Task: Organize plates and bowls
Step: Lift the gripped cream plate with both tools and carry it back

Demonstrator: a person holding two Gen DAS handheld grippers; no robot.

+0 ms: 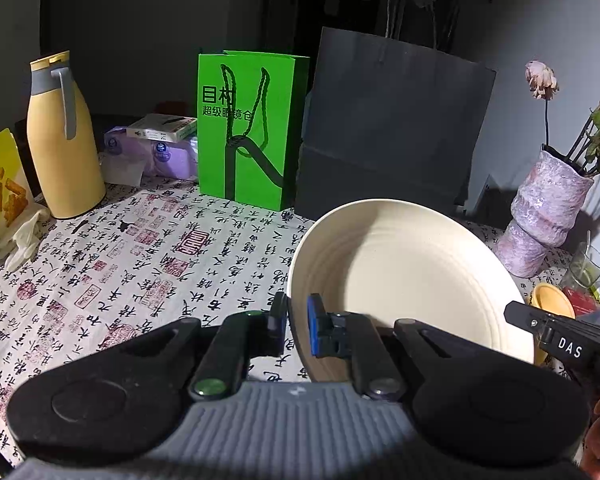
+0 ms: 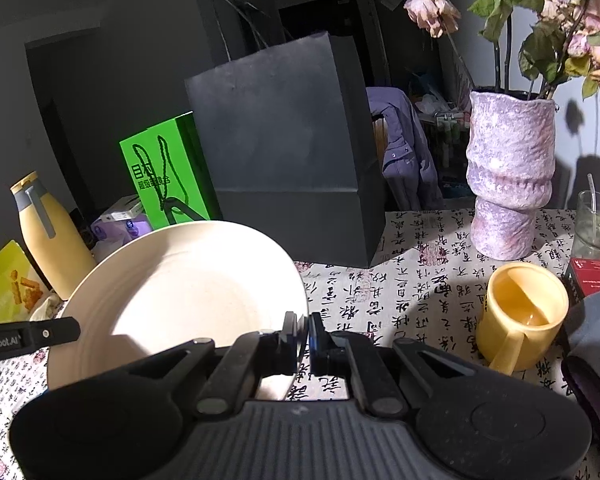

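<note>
Left gripper (image 1: 297, 326): I have it clenched on the cream plate's (image 1: 404, 276) left rim.
Right gripper (image 2: 304, 338): I've clamped the opposite rim.
Plate (image 2: 180, 300): tilted between both claws, above the tablecloth (image 1: 140, 248).

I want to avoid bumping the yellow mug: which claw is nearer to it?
Right. The right claw, clamped on the plate's right rim, has the yellow mug just beside it; the left claw grips the opposite rim, farther away.
</note>
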